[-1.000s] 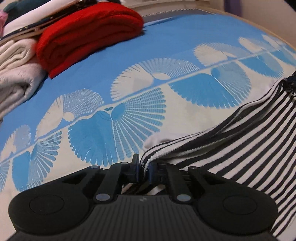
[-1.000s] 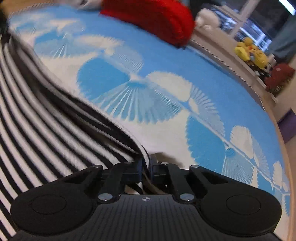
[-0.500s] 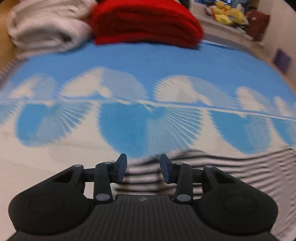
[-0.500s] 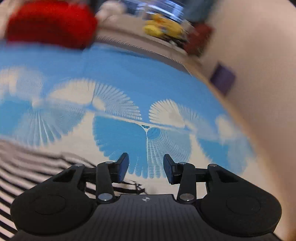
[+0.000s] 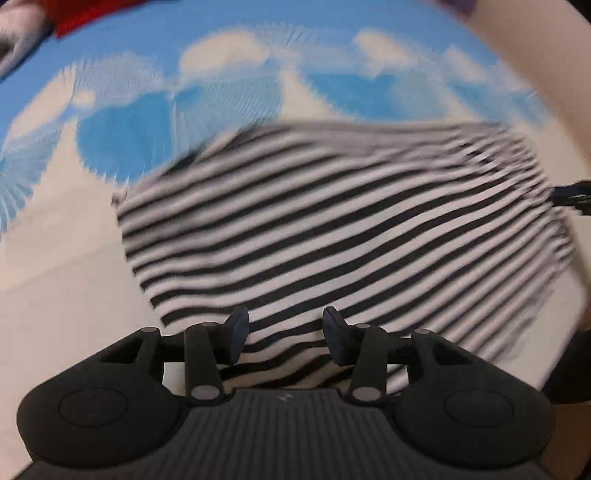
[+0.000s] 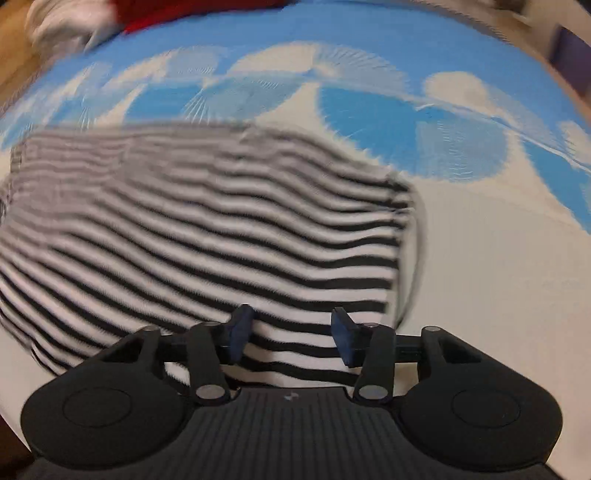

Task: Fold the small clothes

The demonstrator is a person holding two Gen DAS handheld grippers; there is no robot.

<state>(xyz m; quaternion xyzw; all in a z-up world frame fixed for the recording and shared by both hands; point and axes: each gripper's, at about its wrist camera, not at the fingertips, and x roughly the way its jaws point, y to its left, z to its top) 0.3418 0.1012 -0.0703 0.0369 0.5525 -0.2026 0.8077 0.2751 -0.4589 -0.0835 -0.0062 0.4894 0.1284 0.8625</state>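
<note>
- Black-and-white striped knit garment (image 5: 332,221): we find it lying spread flat on the blue-and-cream fan-patterned bed cover (image 5: 147,122), on the cream part of the print, its far edge reaching the blue fans.
- Left gripper (image 5: 282,338): we see its two dark fingers set wide apart with nothing between them; they hover over the near edge of the striped garment, close to its left corner.
- Right gripper (image 6: 291,338): we see its fingers likewise wide apart and empty, above the near edge of the garment (image 6: 207,236), close to its right side.
- Garment outline: in the right wrist view we read the right edge as a straight vertical side with a thin shadow line just beside it on the cover (image 6: 480,258).
- Background: a red folded textile (image 6: 192,13) and a white folded textile (image 6: 62,14) lie at the far edge of the bed, well apart from the garment.
- Image quality: both views are motion-blurred; we cannot tell finer fabric detail.
</note>
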